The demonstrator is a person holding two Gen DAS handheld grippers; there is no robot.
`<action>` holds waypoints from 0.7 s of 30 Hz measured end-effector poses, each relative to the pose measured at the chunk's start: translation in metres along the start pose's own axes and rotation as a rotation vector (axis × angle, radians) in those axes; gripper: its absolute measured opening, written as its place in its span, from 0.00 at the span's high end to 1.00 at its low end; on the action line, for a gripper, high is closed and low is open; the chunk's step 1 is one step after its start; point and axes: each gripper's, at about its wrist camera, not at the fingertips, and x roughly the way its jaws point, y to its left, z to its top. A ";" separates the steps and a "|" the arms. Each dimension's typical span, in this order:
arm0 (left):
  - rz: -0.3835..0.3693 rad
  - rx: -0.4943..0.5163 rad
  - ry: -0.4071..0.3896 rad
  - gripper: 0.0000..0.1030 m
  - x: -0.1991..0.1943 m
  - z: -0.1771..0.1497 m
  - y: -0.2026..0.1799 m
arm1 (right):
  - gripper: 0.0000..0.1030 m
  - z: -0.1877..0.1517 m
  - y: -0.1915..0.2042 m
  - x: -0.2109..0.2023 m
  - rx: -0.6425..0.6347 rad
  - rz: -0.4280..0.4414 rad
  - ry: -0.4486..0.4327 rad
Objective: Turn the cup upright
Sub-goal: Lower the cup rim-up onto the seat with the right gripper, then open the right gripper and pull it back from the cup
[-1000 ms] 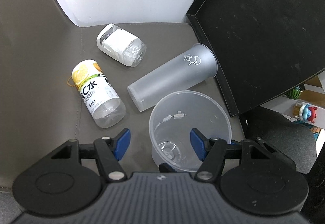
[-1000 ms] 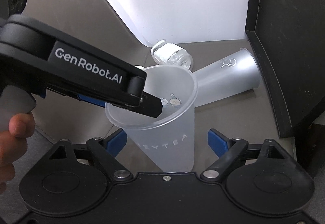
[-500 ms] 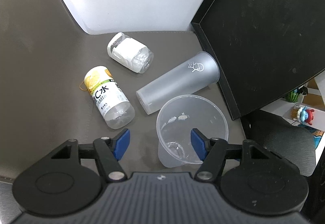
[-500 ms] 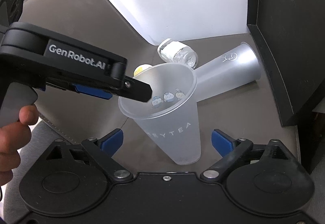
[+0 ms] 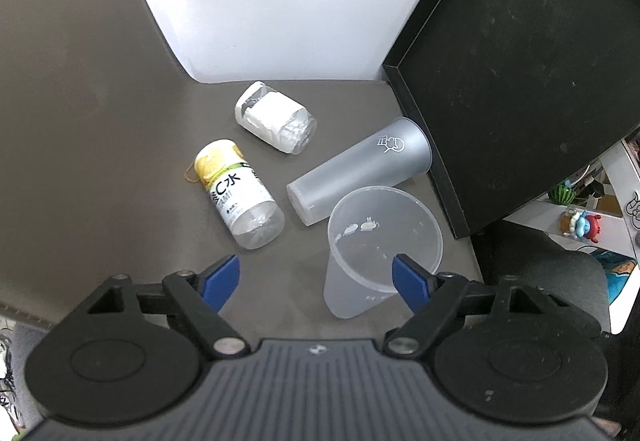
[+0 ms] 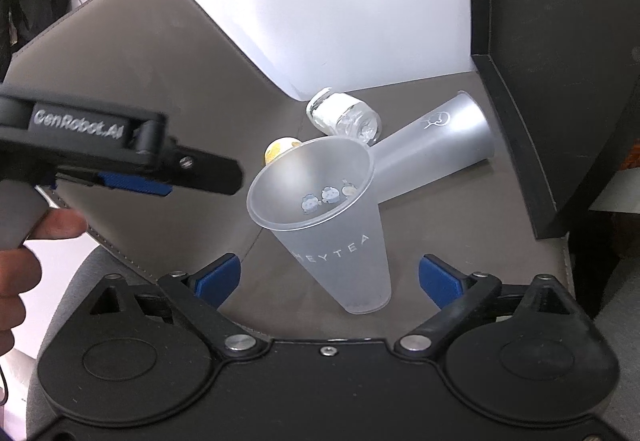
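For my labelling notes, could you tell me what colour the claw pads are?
Blue pads, clearest in the right wrist view.

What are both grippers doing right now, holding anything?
Left gripper: open, holding nothing.
Right gripper: open, holding nothing; the cup stands free.

On my feeds the cup [image 6: 336,229] was frosted translucent white, with pale "HEYTEA" lettering on its side and small cartoon figures printed near the rim. The tumbler [image 5: 360,171] at its 12 o'clock was frosted grey with a white line logo. One bottle [image 5: 238,197] had a yellow cap and a white-and-green label; the other bottle [image 5: 276,123] was clear with a white wrap. The tabletop [image 5: 100,121] was grey-brown, the tray [image 5: 520,61] black. My fingers [image 5: 222,277] wore blue pads.
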 end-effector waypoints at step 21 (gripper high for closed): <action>0.029 -0.048 -0.080 0.16 -0.060 -0.046 0.018 | 0.00 -0.004 0.004 -0.052 0.010 -0.012 -0.055</action>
